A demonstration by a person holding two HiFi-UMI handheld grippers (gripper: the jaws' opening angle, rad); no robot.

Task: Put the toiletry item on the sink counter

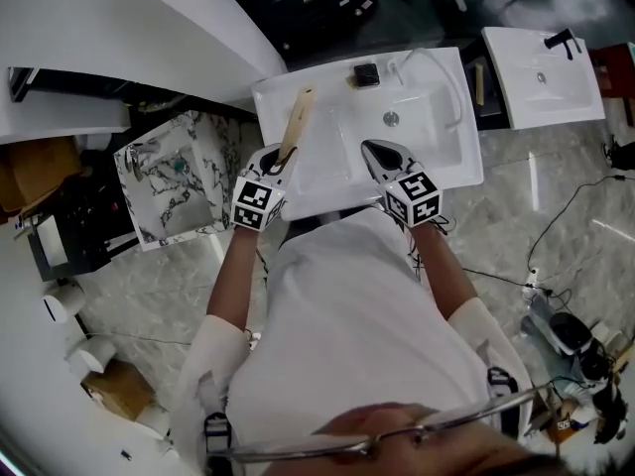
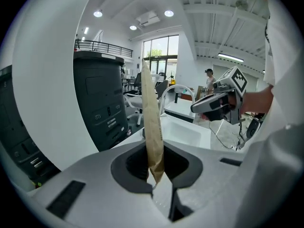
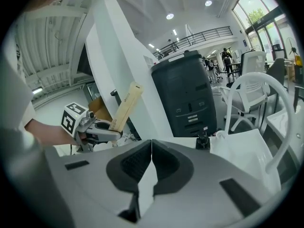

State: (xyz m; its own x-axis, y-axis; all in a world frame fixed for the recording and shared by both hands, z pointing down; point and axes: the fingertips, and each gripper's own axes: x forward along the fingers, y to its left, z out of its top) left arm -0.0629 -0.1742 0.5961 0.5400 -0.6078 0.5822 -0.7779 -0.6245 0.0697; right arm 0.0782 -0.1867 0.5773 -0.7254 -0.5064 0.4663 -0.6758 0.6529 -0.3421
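2 white sinks: 1 sink (image 1: 327,162) beneath both sets of fingertips, 2nd sink (image 1: 541,77) well beyond R tips. L gripper (image 1: 280,163) pinches lower end of 1 tan paper-wrapped toiletry item (image 1: 296,122), which sticks out past its tips. R gripper (image 3: 151,148) has its fingers pressed together w/ nothing btwn. 1 small black fitting (image 1: 366,74) ahead of R tips.

Marbled basin (image 1: 210,155) left — second white basin (image 1: 524,94) right

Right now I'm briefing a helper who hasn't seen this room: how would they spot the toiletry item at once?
Find the white sink in front of the person. Over its left side, the left hand-held gripper pinches a long, flat packet. It is the only tan paper thing there; the small object on the sink's back rim is black.
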